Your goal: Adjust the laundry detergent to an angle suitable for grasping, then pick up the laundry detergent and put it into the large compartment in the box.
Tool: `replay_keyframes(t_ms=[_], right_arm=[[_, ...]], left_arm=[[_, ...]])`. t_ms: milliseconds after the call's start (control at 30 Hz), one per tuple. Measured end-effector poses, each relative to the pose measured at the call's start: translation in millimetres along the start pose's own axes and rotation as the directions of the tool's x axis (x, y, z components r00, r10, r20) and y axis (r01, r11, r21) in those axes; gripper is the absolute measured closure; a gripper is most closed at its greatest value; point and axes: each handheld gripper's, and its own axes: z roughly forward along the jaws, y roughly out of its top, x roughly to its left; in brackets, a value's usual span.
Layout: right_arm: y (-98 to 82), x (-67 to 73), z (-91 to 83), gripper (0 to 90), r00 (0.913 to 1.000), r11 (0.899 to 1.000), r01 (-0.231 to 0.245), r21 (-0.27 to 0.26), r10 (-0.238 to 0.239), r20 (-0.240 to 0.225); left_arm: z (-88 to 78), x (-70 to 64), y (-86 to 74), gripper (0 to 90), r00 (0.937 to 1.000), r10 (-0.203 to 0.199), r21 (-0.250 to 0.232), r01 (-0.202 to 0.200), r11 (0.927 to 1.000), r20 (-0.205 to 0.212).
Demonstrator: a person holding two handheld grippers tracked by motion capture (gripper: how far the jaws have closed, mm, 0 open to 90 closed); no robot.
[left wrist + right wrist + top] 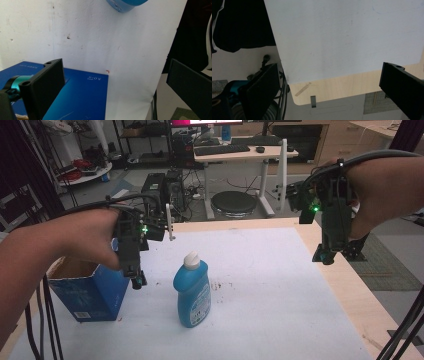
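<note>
Blue liquid fills the translucent plastic dish-soap bottle (pixel 192 293), which stands upright on the white sheet (pixel 260 285) covering the pale wooden table (pixel 350 290); it has a white flip-top cap and a printed label on its front. From the high view alone the whole bottle can be read, while the left gripper view catches just its rounded blue bottom edge (pixel 124 5) at the top of the frame.

Left of the bottle sits an open blue cardboard box (pixel 90 295), its brown inner flap showing in the high view; the left gripper view shows its smooth blue printed face (pixel 82 97) close under the jaws.

The left gripper (pixel 134 270) hangs above the box's edge nearest the bottle, jaws spread wide and holding nothing. The right gripper (pixel 327 251) hovers well to the right of the bottle over the table's wooden border, jaws likewise wide apart and empty. Its own view looks down on the sheet's corner (pixel 337 45), lightly scuffed, and the table's rounded wooden corner (pixel 332 90).
</note>
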Motion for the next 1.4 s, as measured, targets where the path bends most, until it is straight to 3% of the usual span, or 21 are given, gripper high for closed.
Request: replay_keyframes(t_ms=[233,433,900,1167,1400], right_arm=[[-2.4,-2.8,-11.5,2.4,1.0,1.0,0.003,-0.017,-0.003,0.009],[-3.9,-3.6,-9.3,2.3,0.9998,1.0,0.007,-0.006,-0.007,0.016],[-4.3,6.0,-16.8,2.3,0.9993,1.0,-0.011,-0.023,0.012,0.034],[-4.5,10.1,-14.4,2.4,0.9994,1.0,-0.006,-0.016,0.006,0.035],[-3.4,5.7,-13.9,2.3,0.9997,1.0,-0.006,-0.022,0.006,0.024]], left_arm=[[-2.9,0.3,-1.2,1.7,1.0,-0.003,-0.005,0.003,1.0,0.003],[-4.9,0.0,0.1,1.7,0.9999,-0.011,-0.008,0.011,0.9999,0.003],[-18.3,-8.6,3.5,1.7,0.9997,0.018,-0.01,-0.018,0.9998,-0.018],[-16.2,-10.8,3.7,1.7,0.9994,0.025,-0.005,-0.025,0.9997,-0.024],[-13.9,-9.9,3.7,1.7,0.9998,0.009,0.0,-0.009,1.0,-0.019]])
